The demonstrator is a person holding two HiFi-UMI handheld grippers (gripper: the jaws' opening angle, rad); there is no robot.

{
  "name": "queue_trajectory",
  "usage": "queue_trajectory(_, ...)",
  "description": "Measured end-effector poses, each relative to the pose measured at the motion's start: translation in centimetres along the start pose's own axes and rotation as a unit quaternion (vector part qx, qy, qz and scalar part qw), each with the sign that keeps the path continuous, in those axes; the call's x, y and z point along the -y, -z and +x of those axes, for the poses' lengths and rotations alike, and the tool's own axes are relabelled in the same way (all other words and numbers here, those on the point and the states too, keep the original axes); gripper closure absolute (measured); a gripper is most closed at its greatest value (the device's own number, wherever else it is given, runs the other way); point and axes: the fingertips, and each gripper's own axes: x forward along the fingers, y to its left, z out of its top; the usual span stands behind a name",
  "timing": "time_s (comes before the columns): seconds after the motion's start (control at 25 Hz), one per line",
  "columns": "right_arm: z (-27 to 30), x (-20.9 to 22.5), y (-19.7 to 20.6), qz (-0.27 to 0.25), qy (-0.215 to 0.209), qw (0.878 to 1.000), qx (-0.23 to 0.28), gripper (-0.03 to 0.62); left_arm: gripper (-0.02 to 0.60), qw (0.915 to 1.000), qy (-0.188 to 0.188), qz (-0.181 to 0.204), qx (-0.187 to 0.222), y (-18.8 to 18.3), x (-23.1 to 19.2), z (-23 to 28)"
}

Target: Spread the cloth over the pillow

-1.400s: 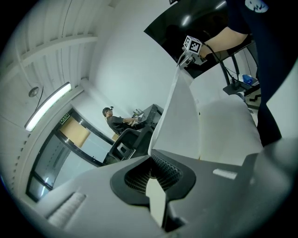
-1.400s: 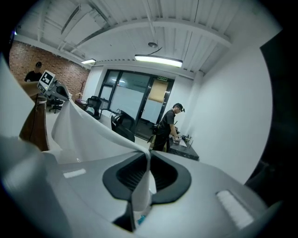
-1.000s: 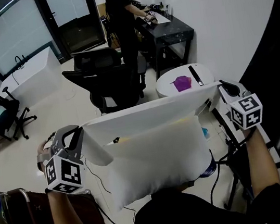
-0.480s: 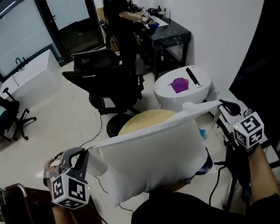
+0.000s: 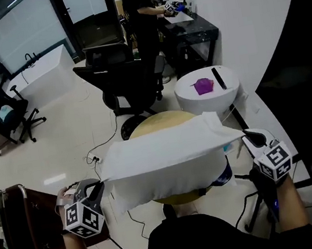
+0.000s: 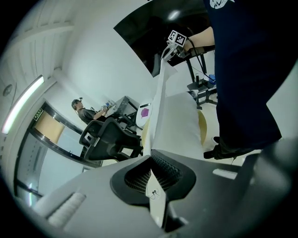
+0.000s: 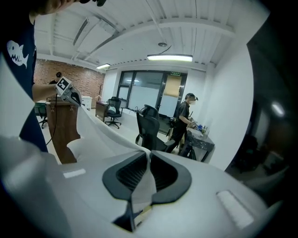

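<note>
Stretching above the pillow [image 5: 171, 186] on the round tabletop [image 5: 156, 124], the cloth [image 5: 166, 149] is held taut for even laying; opposite ends are pinched in the closed fingers [image 6: 168, 172] of the left gripper [image 5: 98, 187] and right gripper [image 5: 246, 135]

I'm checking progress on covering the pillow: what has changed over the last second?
The left gripper and right gripper came down and toward the person. That lowered the stretched cloth to the top of the pillow, and the round table now shows beyond it. Unchanged: each gripper stays shut on a corner of the cloth, and nothing was let go.
</note>
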Motion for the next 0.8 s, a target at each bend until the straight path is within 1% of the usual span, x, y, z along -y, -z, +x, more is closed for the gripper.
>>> queue_trajectory(0.16,-1.0,-1.7,2.6,0.005,-0.017,1.0,-0.014,0.56,0.581,0.9997,0.022,-0.009,-0.002,0.9,3.7,0.1)
queue_trajectory(0.36,-1.8,-3.9,6.0,-0.004,-0.033,0.999,-0.03,0.56,0.581,0.9985,0.049,-0.021,-0.012,2.3,8.2,0.9)
queue_trajectory(0.48,-2.1,-4.8,8.4,0.031,-0.048,0.998,-0.031,0.56,0.581,0.9971,0.065,-0.038,-0.008,2.6,10.7,1.5)
queue_trajectory(0.6,-2.3,-6.2,11.5,0.075,-0.064,0.994,-0.039,0.56,0.581,0.9943,0.082,-0.066,0.012,3.4,13.0,2.4)
queue_trajectory(0.68,-2.4,-7.3,13.4,0.084,-0.072,0.993,-0.05,0.56,0.581,0.9919,0.096,-0.082,0.015,4.3,14.6,3.1)
queue_trajectory(0.8,-2.4,-8.5,15.9,0.086,-0.077,0.991,-0.067,0.56,0.581,0.99,0.108,-0.09,0.008,5.1,16.8,4.2)
